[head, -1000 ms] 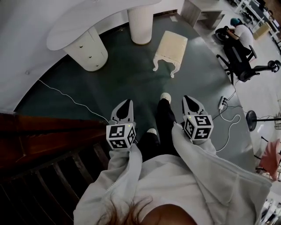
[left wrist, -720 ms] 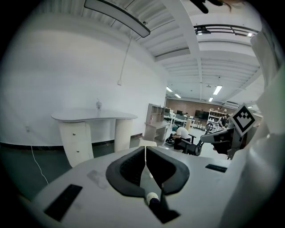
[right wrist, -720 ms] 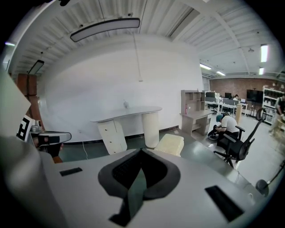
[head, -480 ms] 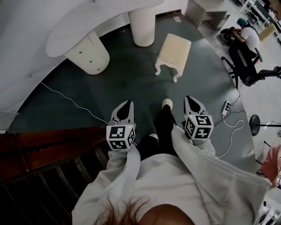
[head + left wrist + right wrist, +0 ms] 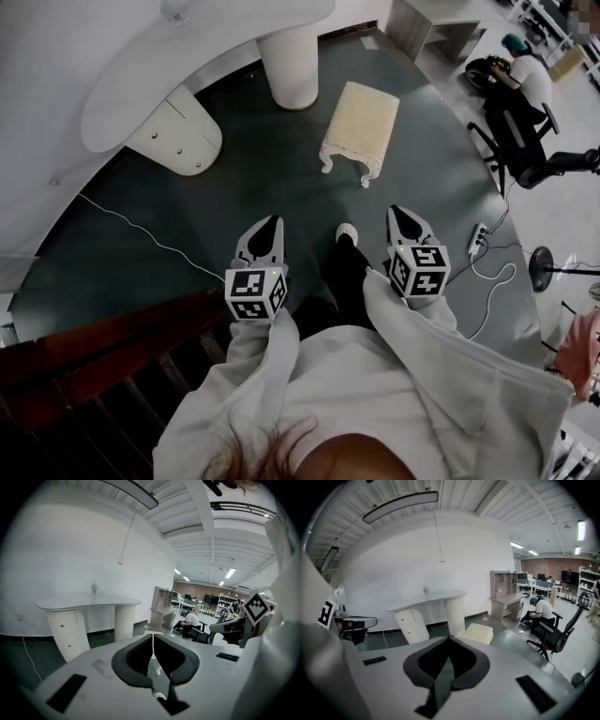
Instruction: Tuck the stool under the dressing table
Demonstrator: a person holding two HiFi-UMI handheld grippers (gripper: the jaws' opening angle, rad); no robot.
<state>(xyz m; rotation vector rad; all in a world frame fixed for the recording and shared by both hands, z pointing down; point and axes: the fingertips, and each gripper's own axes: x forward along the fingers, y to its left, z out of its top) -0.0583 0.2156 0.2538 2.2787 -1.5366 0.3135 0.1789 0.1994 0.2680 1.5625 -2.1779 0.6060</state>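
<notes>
Room: dark green floor below a white wall | dressing table at the wall | stool out on the floor, well apart from the table (not tucked) | left gripper, right gripper: jaws closed together, nothing held | Progress, judged: nothing done yet; reaching, gripping and pushing remain.

I see a dark green floor. The cream stool stands on it at the far right, apart from the dressing table, whose two pedestals rest far left. A white cable trails across the left, and a power strip lies on the right.
</notes>
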